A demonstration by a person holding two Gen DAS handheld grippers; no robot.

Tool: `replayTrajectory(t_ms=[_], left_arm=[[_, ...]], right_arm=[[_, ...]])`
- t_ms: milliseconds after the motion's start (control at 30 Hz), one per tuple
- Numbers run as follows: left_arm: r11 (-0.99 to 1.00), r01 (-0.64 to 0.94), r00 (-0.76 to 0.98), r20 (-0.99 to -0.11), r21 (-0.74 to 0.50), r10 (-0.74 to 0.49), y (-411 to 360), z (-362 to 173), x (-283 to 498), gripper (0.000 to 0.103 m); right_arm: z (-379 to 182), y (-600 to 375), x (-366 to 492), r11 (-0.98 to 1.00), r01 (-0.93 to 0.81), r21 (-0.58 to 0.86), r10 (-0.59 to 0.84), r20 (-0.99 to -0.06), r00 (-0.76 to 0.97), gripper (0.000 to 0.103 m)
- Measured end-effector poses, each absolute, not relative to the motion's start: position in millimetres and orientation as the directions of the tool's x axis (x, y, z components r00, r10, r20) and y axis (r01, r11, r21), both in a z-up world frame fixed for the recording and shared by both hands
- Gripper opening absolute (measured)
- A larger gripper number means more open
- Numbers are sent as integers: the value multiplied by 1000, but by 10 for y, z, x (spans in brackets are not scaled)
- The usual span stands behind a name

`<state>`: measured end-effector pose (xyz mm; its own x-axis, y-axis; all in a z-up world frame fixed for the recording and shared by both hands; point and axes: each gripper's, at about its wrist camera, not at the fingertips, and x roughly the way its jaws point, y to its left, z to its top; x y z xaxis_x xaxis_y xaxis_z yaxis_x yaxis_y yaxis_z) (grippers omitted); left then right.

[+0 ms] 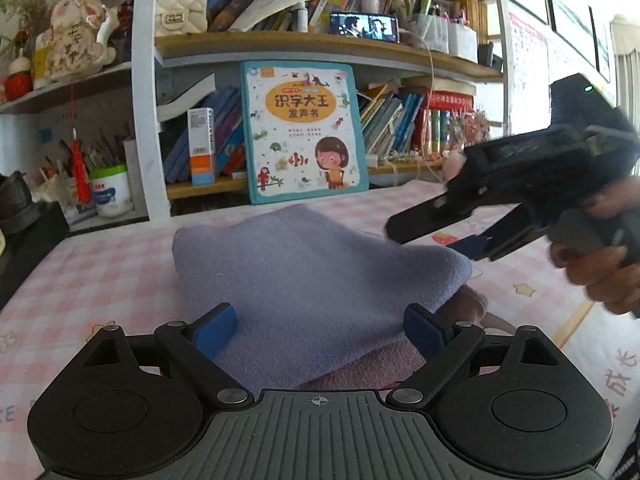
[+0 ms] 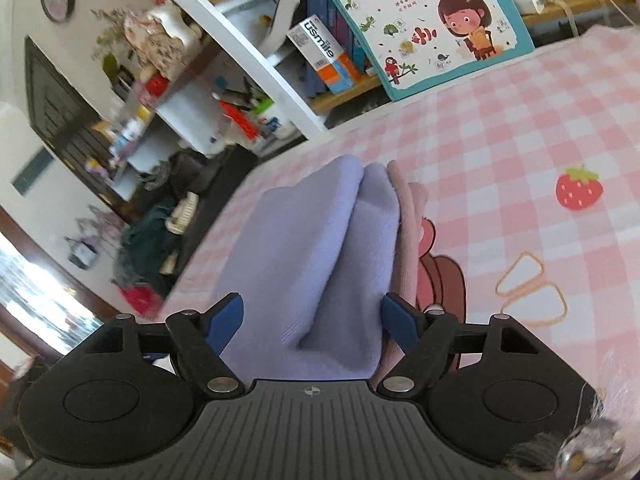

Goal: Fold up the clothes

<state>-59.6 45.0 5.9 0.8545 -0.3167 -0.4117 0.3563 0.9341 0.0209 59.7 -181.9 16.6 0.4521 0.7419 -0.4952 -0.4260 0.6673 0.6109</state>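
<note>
Lilac cloth (image 1: 316, 280), folded, lies on a pink cloth (image 1: 360, 372) on the checked counter (image 1: 100, 272).

Bare counter runs wide to the left of the stack and to its right, past the strawberry print (image 2: 579, 188); at the far edge a picture book (image 1: 302, 130) leans on the shelves (image 1: 320, 46). My left gripper (image 1: 320, 330) has its fingers (image 1: 214, 330) spread wide, the near edge of the lilac cloth between them, gripping nothing. My right gripper (image 2: 312, 322) is released too, fingers (image 2: 224, 326) apart either side of the lilac fold, the pink edge just beside the right finger. Seen from the left wrist, it hovers over the cloth's right corner, my hand (image 1: 600, 264) around its handle.
</note>
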Motion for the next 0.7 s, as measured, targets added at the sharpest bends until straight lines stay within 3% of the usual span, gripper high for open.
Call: replayTrajectory(t_ms=[33, 100, 133, 200, 333, 700], left_arm=[[934, 357, 854, -411, 14, -319, 460, 57, -591, 93], [934, 356, 852, -414, 10, -320, 462, 52, -580, 94], [934, 356, 851, -415, 9, -321, 458, 50, -576, 94], [934, 356, 850, -417, 5, -322, 457, 47, -570, 96], [932, 361, 845, -409, -36, -344, 520, 48, -553, 98], [929, 367, 847, -395, -50, -356, 544, 40, -571, 98]], right_arm=[[163, -1757, 620, 685, -431, 587, 727, -515, 454, 69], [166, -1636, 628, 731, -455, 508, 682, -559, 472, 47], [185, -1577, 590, 731, -494, 470, 680, -563, 470, 27], [264, -1506, 456, 732, -551, 399, 672, -556, 490, 17], [487, -1453, 96, 738, -620, 266, 655, -503, 564, 14], [38, -1757, 337, 732, -486, 476, 680, -535, 501, 22]])
